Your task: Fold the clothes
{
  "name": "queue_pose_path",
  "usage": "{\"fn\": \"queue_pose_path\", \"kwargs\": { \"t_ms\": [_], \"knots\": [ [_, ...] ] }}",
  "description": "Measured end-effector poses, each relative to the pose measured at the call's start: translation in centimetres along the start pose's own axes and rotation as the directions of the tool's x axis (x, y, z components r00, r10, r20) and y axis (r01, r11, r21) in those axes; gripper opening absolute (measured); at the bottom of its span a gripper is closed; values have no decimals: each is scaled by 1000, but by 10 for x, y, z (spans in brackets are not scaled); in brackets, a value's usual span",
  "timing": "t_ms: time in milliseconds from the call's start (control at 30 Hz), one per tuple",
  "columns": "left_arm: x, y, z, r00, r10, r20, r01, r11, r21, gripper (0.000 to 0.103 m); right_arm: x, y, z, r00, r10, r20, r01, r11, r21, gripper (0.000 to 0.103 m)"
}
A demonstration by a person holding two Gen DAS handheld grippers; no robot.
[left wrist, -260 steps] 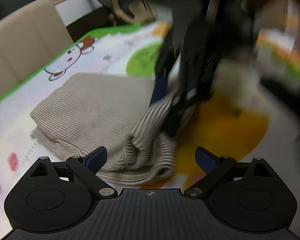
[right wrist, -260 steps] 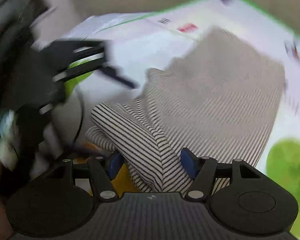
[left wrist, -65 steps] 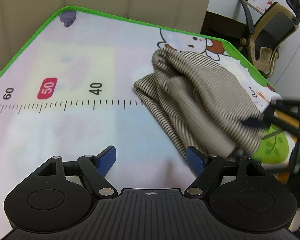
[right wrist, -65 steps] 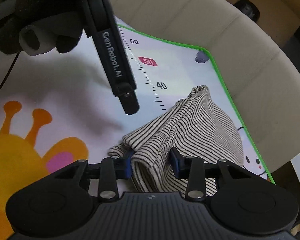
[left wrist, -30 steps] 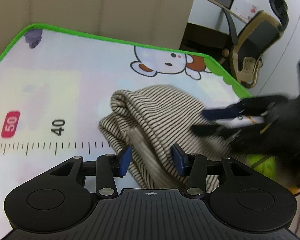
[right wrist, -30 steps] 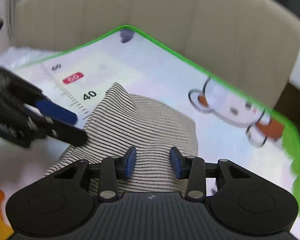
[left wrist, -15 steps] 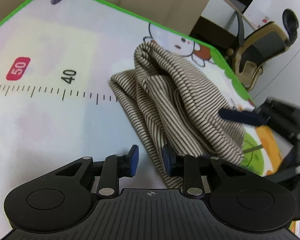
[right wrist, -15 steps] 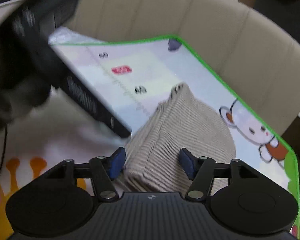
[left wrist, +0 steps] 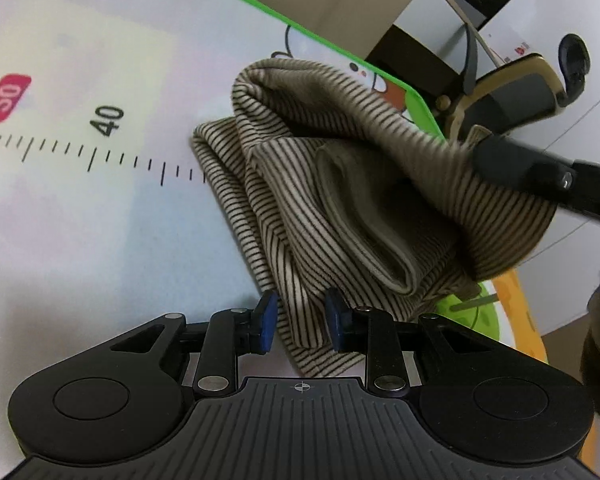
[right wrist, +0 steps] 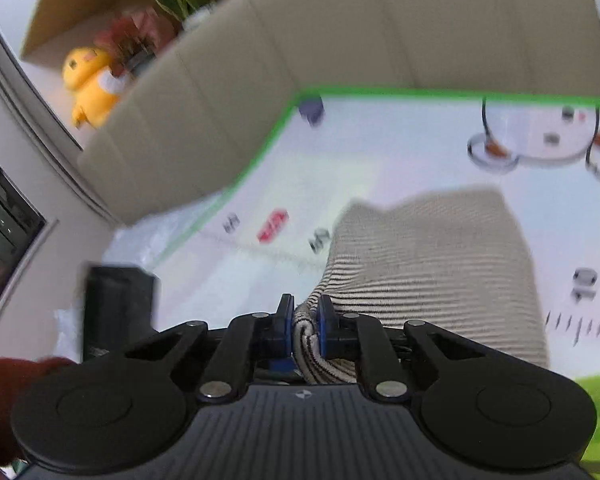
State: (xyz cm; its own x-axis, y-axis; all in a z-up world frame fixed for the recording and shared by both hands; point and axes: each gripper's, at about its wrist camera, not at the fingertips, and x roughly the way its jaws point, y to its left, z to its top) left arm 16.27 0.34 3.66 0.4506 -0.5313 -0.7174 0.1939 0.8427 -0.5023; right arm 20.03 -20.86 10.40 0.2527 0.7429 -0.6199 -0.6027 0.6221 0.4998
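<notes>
A beige garment with thin dark stripes (left wrist: pixel 340 200) lies folded on a printed play mat (left wrist: pixel 80 220). My left gripper (left wrist: pixel 300 322) is shut on the garment's near edge. My right gripper (right wrist: pixel 303 322) is shut on a bunched fold of the same garment (right wrist: pixel 428 264) and lifts the top layer; it shows as a dark arm at the right of the left wrist view (left wrist: pixel 540 176). The lifted layer arches over an inner fold. The left gripper's body shows at the lower left of the right wrist view (right wrist: pixel 116 312).
The mat has a green border (right wrist: pixel 380 92), a ruler print with 40 and 50 (left wrist: pixel 108 122) and a cartoon animal (right wrist: pixel 540 136). A beige sofa back (right wrist: pixel 340 40) curves behind it. An office chair (left wrist: pixel 520 96) stands off the mat's far side. A yellow plush duck (right wrist: pixel 88 84) sits behind the sofa.
My right gripper has closed on a fold of the garment and lifted its top layer. My left gripper stays shut on the near edge, now closer to the cloth.
</notes>
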Motion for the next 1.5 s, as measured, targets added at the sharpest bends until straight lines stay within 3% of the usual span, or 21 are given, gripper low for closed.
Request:
{"fn": "queue_pose_path", "kwargs": {
  "t_ms": [167, 300, 467, 633, 867, 1000, 1100, 1167, 1233, 1300, 1433, 1500],
  "knots": [
    [-13, 12, -4, 1000, 3, 4, -3, 999, -34, 31, 30, -13, -17, 996, 3, -88, 0, 1000, 29, 12],
    [-43, 32, 4, 994, 63, 90, -54, 993, -102, 32, 40, 8, -29, 993, -45, -109, 32, 993, -112, 12],
    [-60, 4, 38, 977, 42, 208, -39, 999, -16, 34, 51, 41, -43, 984, -151, -98, 108, 932, -347, 15],
    [-26, -39, 66, 975, 61, 212, -89, 989, 121, 34, 52, 59, -54, 972, -228, -64, 169, 858, -486, 17],
    [12, -25, 69, 982, 113, 151, -129, 986, 101, 29, 44, 64, -58, 972, -233, -28, 180, 816, -549, 21],
    [14, -22, 67, 981, 117, 156, -137, 982, 127, 29, 32, 64, -58, 976, -216, -16, 168, 800, -576, 43],
    [13, -18, 65, 982, 110, 156, -130, 984, 122, 29, 27, 61, -57, 973, -233, -3, 185, 785, -591, 45],
    [14, -15, 65, 982, 106, 156, -125, 985, 118, 29, 19, 59, -52, 974, -228, 15, 194, 786, -587, 48],
    [15, -15, 65, 982, 106, 157, -125, 985, 120, 29, 10, 57, -46, 975, -220, 36, 200, 790, -580, 63],
    [14, -16, 65, 982, 106, 158, -127, 984, 125, 29, -4, 48, -32, 977, -203, 61, 202, 808, -553, 69],
    [12, -14, 64, 982, 105, 158, -126, 984, 125, 29, -26, 15, 7, 962, -234, 143, 272, 880, -389, 67],
    [11, -13, 64, 982, 103, 157, -122, 985, 118, 29, -19, -4, 24, 947, -277, 162, 316, 892, -322, 55]
  ]
}}
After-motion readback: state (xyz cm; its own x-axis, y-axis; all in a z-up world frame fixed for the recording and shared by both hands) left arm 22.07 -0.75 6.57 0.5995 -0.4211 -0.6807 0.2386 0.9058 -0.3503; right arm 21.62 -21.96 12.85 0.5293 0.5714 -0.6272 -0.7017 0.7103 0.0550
